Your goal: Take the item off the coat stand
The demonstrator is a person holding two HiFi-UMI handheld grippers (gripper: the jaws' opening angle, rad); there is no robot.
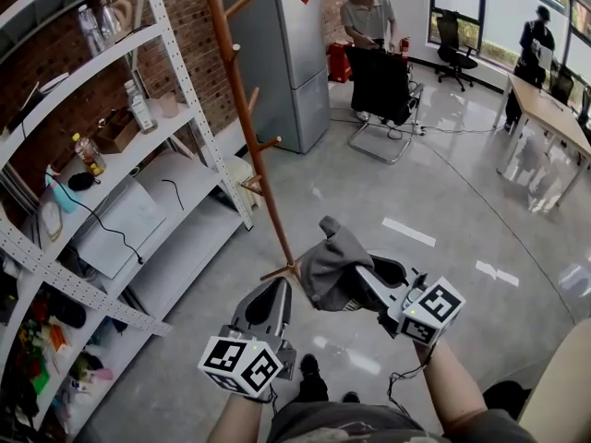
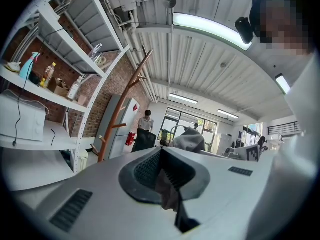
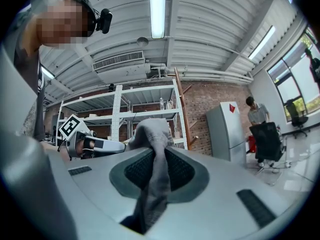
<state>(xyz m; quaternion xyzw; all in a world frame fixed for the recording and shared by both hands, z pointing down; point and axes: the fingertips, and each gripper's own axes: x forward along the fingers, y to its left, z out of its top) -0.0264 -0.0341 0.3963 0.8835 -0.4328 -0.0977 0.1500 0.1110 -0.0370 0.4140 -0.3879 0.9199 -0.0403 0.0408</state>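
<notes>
A grey cloth item (image 1: 332,261) hangs bunched from my right gripper (image 1: 358,280), which is shut on it; in the right gripper view the fabric (image 3: 155,184) runs down between the two dark pads. The item is clear of the brown wooden coat stand (image 1: 249,109), whose pegs I see are bare, and hangs just in front of the stand's foot (image 1: 286,270). My left gripper (image 1: 275,293) sits low at the left beside the cloth. Its jaws are together and I see nothing gripped in them. The left gripper view shows the grey item (image 2: 189,140) just past its tips.
A white metal shelf unit (image 1: 138,155) with bottles and boxes fills the left. Behind the stand is a grey fridge (image 1: 286,53). A person (image 1: 367,12) stands by a black chair (image 1: 380,86) at the back. A desk (image 1: 554,118) is at the right.
</notes>
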